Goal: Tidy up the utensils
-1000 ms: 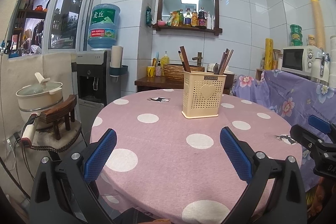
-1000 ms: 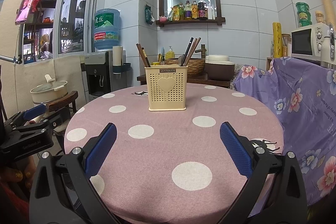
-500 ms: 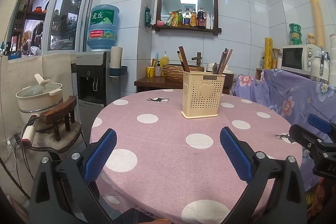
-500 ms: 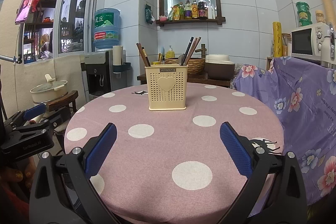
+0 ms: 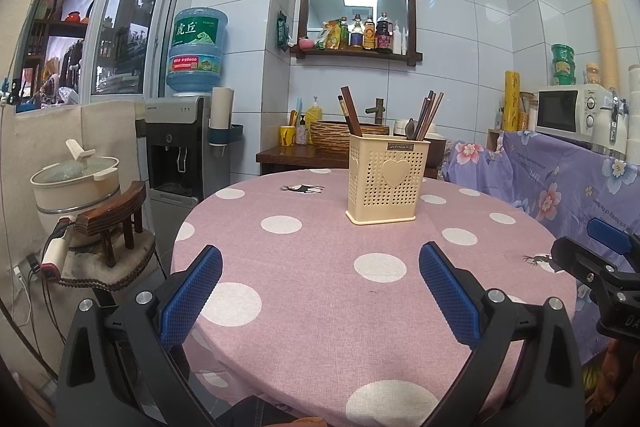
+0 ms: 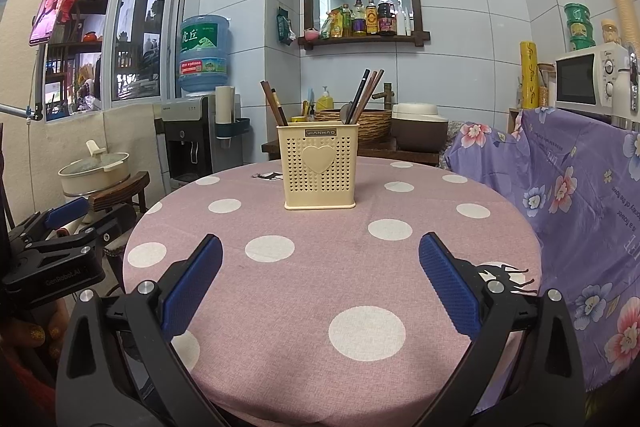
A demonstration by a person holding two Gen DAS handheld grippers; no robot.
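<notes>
**Asker:** What lay at the far left, and why was it there?

**Describer:** Off the table's left edge, a lidded pot [image 5: 76, 175] sat on a low wooden stool [image 5: 116, 223] near a water dispenser [image 5: 180, 147]. They were well apart from the work, which I'd judge kept the tabletop free for it.

**Asker:** And the left gripper?

**Describer:** The left gripper [image 5: 320, 291] hovered low over the near edge of the round table [image 5: 320, 307], which was covered in pink cloth with white dots. Its blue fingers [image 5: 192, 295] were spread wide with nothing between them, probably held ready to receive something.

**Asker:** Where were the utensils?

**Describer:** In a cream perforated utensil holder [image 5: 386, 183] with a heart on its front, standing upright towards the far side of the table. Dark chopsticks [image 5: 350, 113] leaned left from one side. More chopsticks and a spoon [image 5: 411, 129] leaned right from the other, as if sorted into separate compartments, though the divider was hidden. No loose utensil showed on the cloth.

**Asker:** And on the right?

**Describer:** The right gripper [image 6: 320, 287] faced the holder almost squarely, fingers likewise wide and empty. To its right, a floral purple cloth [image 6: 580, 187] draped the furniture under a microwave [image 6: 588, 79]. Both grippers stayed well short of the holder. I'd judge the sorting was either done or not yet begun.
</notes>
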